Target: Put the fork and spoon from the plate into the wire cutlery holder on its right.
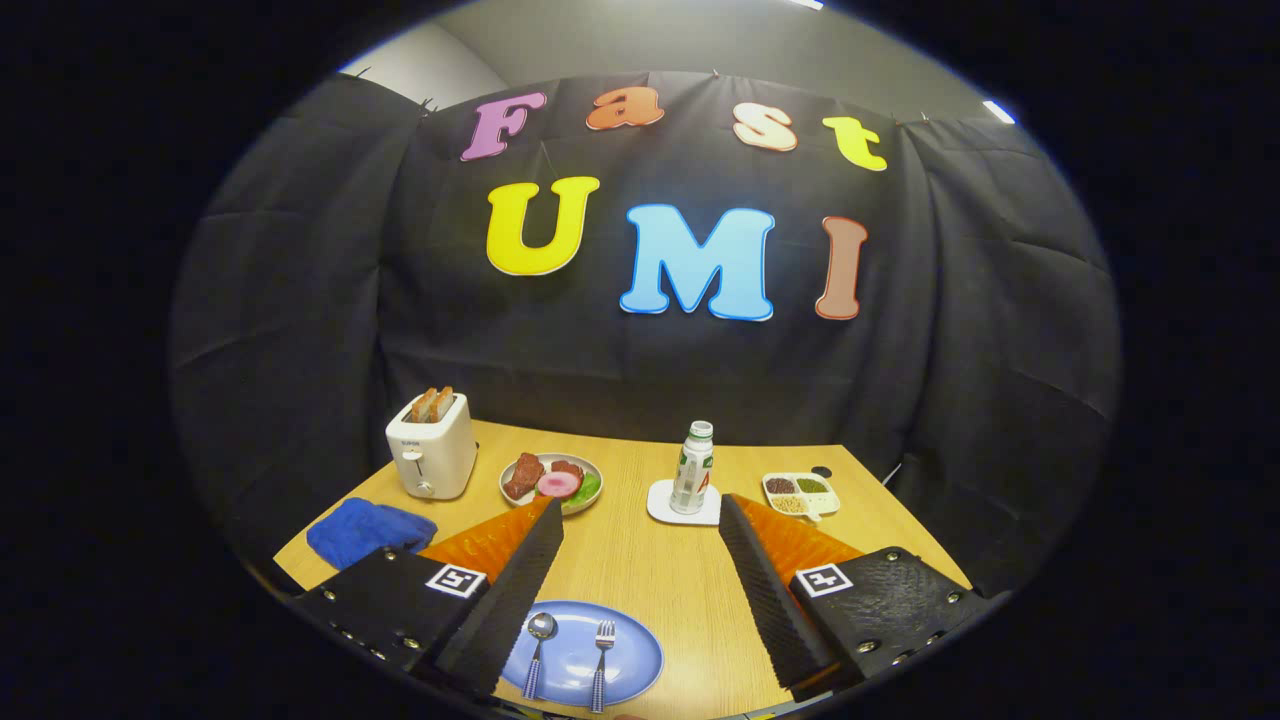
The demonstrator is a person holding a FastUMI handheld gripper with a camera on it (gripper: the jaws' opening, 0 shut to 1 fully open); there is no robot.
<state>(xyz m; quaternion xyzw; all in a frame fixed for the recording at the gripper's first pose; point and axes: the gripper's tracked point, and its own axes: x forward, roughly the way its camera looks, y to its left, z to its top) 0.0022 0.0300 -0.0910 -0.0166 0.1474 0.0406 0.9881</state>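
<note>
On the blue plate (640, 665) between the fingers of the spread, empty tool (640, 520), spoon (538, 650) and fork (602, 652) untouched, nothing yet moved, both left to transfer.

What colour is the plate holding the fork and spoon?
Light blue plate, seen in the gripper view between the open tool fingers.

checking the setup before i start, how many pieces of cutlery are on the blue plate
2. The spoon lies on the blue plate beside the open tool's left finger; the fork lies just to its right, between the fingers. Their handle ends are cut off from view.
</note>
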